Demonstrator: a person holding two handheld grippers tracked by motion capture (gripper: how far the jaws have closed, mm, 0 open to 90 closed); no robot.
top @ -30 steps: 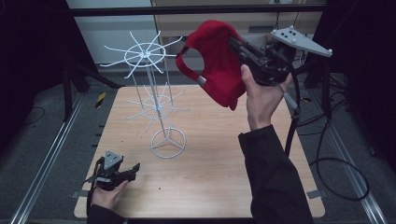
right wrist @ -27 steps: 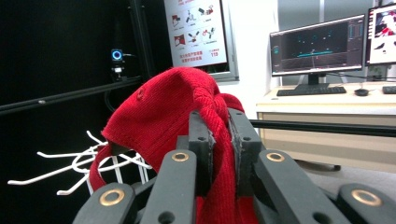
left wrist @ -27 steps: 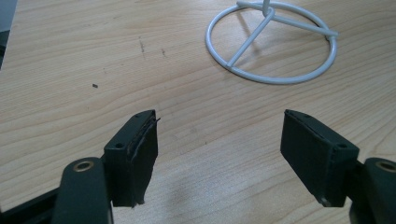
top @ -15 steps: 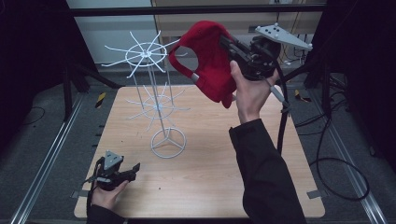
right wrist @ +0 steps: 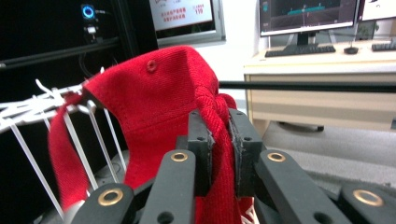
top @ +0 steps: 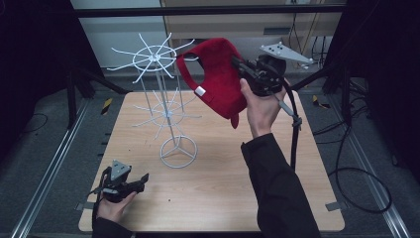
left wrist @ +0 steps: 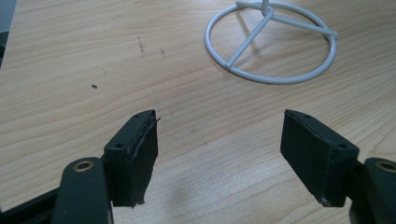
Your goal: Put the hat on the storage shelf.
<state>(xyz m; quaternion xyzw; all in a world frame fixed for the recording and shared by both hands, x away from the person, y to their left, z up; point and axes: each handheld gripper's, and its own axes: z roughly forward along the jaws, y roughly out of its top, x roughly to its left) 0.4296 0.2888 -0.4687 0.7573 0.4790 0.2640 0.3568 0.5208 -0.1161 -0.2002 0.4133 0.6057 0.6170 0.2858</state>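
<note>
Your high view is dim, its edges falling to black around the evenly lit wooden table (top: 297,163). Your right gripper view blurs the white wire rack (right wrist: 28,109) (bright monitors (right wrist: 306,14) glare behind).

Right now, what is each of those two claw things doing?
Left gripper: open, holding nothing, low over the table.
Right gripper: closed on the red cap.

- A red cap (top: 218,74) hung in the upper middle of the high view, crown up, pinched at one edge.
- Its open back strap lay against a white wire rack (top: 153,57), upper left.
</note>
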